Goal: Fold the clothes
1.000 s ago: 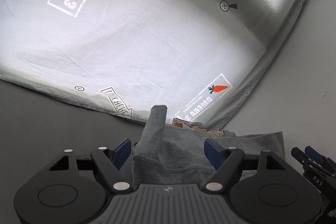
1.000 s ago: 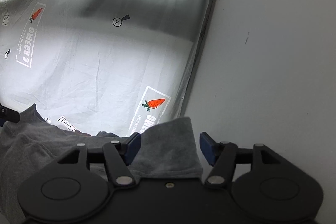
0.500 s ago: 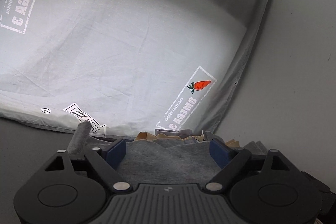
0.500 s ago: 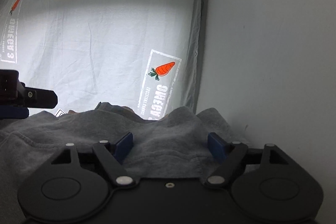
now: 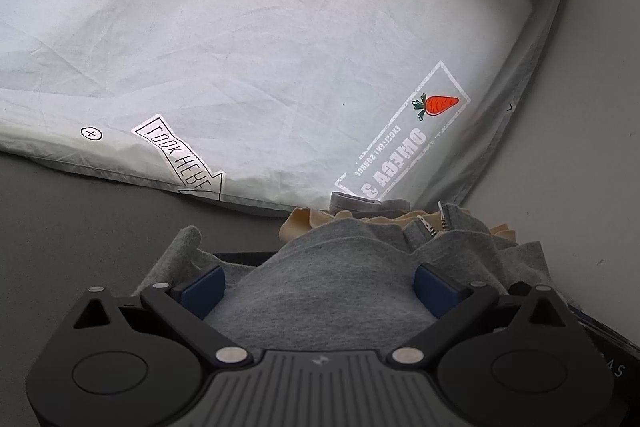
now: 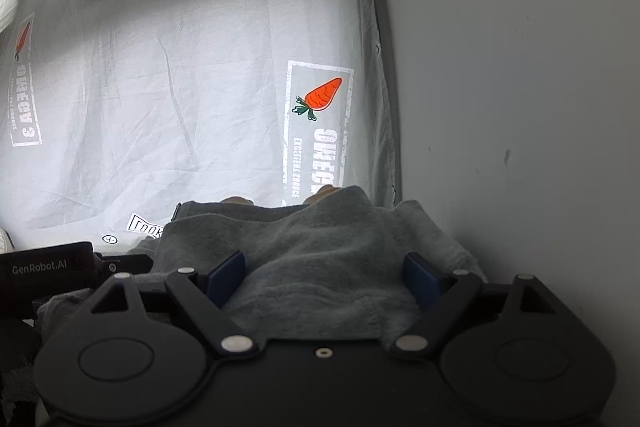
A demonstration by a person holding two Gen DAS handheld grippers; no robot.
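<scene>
A pale sheet printed with carrot labels covers most of the grey surface, its edge running along the right side. At the sheet's near corner a grey garment lies bunched over a beige cloth, with a metal zip showing at the garment's top. The left gripper sits low over the garment, its jaws opening; the blue pads stand wide apart with grey fabric mounded between them, not pinched. The right gripper is likewise opening, its pads spread to either side of a fold of the same garment. The left gripper's body shows at the right view's left edge.
</scene>
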